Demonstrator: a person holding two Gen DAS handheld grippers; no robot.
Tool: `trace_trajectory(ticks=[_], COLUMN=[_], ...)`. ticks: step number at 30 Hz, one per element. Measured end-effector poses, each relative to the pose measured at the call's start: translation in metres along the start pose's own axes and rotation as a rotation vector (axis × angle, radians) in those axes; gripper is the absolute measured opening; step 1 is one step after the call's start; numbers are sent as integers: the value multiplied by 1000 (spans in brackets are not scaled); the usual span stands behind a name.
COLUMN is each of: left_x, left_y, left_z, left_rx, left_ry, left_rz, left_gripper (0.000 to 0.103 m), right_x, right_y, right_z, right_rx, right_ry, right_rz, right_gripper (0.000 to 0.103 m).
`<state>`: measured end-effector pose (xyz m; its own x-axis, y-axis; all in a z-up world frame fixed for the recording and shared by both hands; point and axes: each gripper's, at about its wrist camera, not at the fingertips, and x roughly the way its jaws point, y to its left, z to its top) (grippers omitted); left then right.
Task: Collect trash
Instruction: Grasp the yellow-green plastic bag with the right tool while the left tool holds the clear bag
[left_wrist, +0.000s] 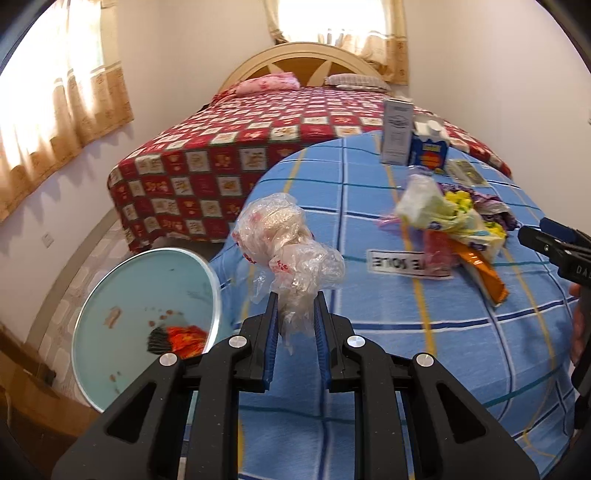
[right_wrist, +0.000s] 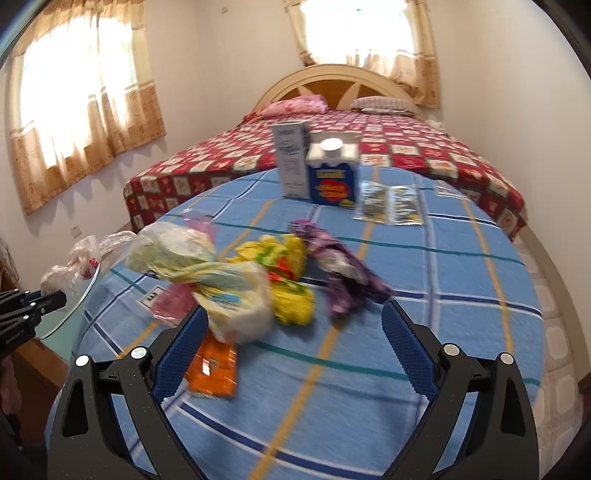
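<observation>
Left gripper (left_wrist: 295, 310) nearly closed, pinching clear plastic bag (left_wrist: 291, 247); right gripper (right_wrist: 293, 326) wide open, empty, near trash pile (right_wrist: 236, 284).

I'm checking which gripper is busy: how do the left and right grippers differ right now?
The left gripper is shut on a crumpled clear plastic bag; the right gripper stands wide open with nothing between its pads. The left gripper holds its bag by the round bin beside the blue checked blanket; the right gripper is over the blanket, facing the pile of wrappers. Both have black frames with blue pads.
</observation>
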<state>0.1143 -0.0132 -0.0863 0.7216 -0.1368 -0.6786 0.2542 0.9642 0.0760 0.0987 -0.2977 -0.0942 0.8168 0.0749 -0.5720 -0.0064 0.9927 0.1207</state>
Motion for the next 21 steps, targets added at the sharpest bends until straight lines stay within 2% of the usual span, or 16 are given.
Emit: trace_trajectory(ticks=[5,6,8,10,12,14,21], left_x=[-1,0,0,0,-1,-4,-15], left_y=[13,15,17,20,23,25,32], left_z=[-6,-8,-9,-11,-11,-10,-8], left_rx=[-15,-17,-20,-24,-28,-32,-41], left_ry=[4,7,9,8,5,0,-25], left_rz=[8,7,8,8,9,10,19], left_gripper=[19,19,19,19,19,19,19], right_x=[28,32,39,41,38,30,15], right_y=[18,19,19,20,23,26,34], right_z=[4,4,3,2,0,0,4], right_rx=[-36,-36,-34,-40,-46,-55,-85], right_ry=[104,124,165,180,168,142,79], right_rz=[43,57,93,110,119,118,120], right_gripper=[90,85,55,45,40,28,25])
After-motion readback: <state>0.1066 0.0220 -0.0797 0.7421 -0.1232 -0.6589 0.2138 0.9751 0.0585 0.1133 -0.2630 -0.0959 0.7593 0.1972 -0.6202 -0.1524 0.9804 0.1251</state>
